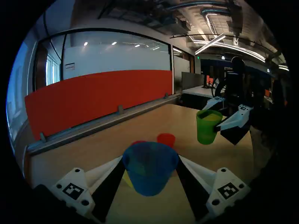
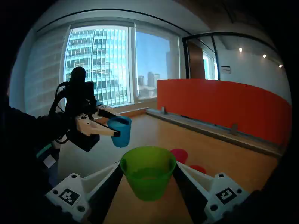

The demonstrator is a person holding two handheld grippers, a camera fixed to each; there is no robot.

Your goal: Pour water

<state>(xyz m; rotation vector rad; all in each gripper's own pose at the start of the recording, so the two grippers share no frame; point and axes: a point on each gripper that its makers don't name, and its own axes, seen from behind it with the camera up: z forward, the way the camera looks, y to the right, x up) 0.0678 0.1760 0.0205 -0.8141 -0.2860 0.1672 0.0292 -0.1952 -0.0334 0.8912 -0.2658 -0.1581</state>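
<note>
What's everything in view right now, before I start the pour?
blue cup: 1, blue, held upright over the table
green cup: 1, green, held upright over the table, facing the blue cup
red cups: 2, red, on the table beyond the held cups
table: 1, light wood, under everything
partition: 1, orange-red, along the table's far edge
windows: several panes, bright, behind the blue cup in the right gripper view
left gripper: 1, white and black fingers, shut on the blue cup
right gripper: 1, white and black fingers, shut on the green cup
</note>
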